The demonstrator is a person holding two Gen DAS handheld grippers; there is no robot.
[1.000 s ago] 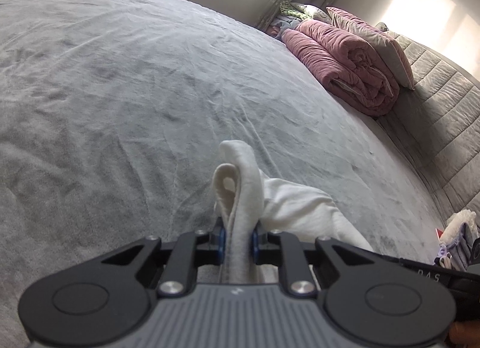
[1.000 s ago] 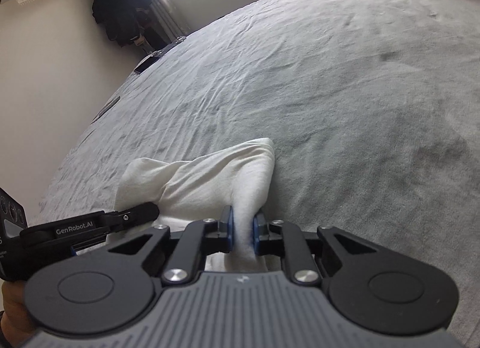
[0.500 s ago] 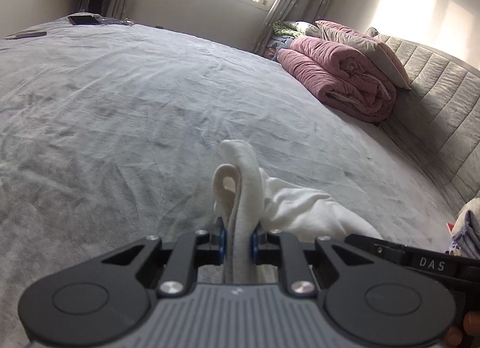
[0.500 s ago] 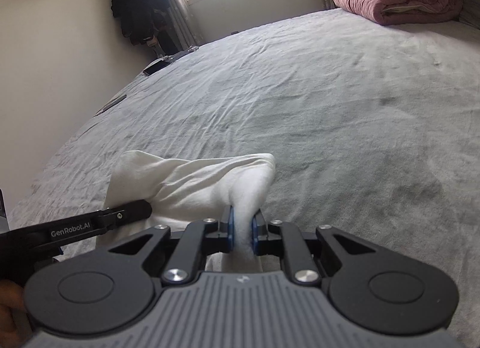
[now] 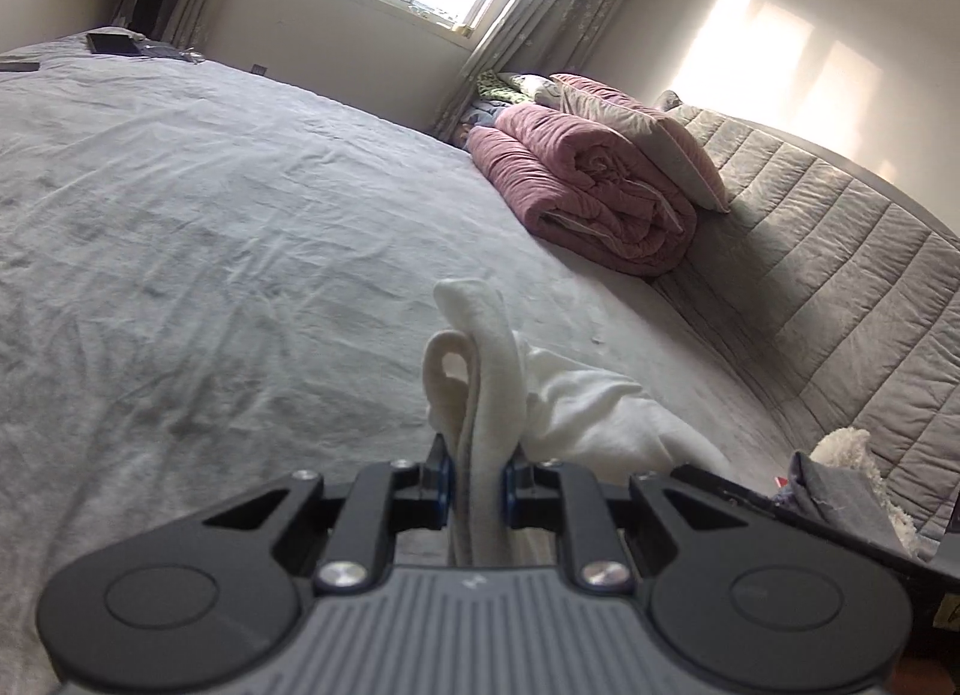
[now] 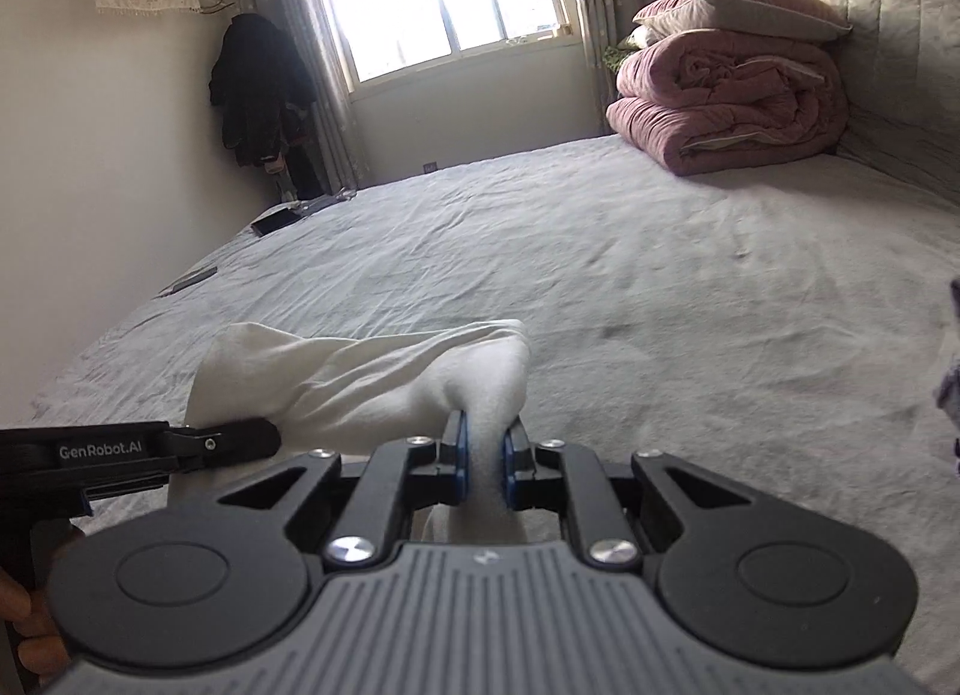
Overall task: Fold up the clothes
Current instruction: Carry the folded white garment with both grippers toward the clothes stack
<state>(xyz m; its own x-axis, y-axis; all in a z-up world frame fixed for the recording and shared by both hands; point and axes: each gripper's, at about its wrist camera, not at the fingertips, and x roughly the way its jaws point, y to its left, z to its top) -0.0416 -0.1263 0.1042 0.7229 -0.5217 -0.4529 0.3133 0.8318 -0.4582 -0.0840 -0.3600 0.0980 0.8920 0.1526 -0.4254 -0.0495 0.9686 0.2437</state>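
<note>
Both views tilted up a fair bit compared with a second back: more window and wall showing, less bed point(image 6: 660, 287) filling the frame, so both hands raised or pitched upward while keeping the same grip. White garment point(image 6: 360, 389) unchanged in how it's held, bunched and strung between the two tools, lifted clear above the grey bed rather than lying on it. Left hand-held gripper point(image 5: 477, 485) pinching a doubled-over edge of the white cloth that sticks up in a loop past its pads; right hand-held gripper point(image 6: 485, 470) clamped on another bunch of the same cloth. Probably means a lift to shake the piece out or carry it over for laying flat, though hard to say which fold stage this fits. Readable text: "GenRobot.AI" on the side of the left tool in the right view. Small label on the far wall unit too blurry to read. Rolled pink quilt point(image 6: 732, 95) stacked by the headboard.
</note>
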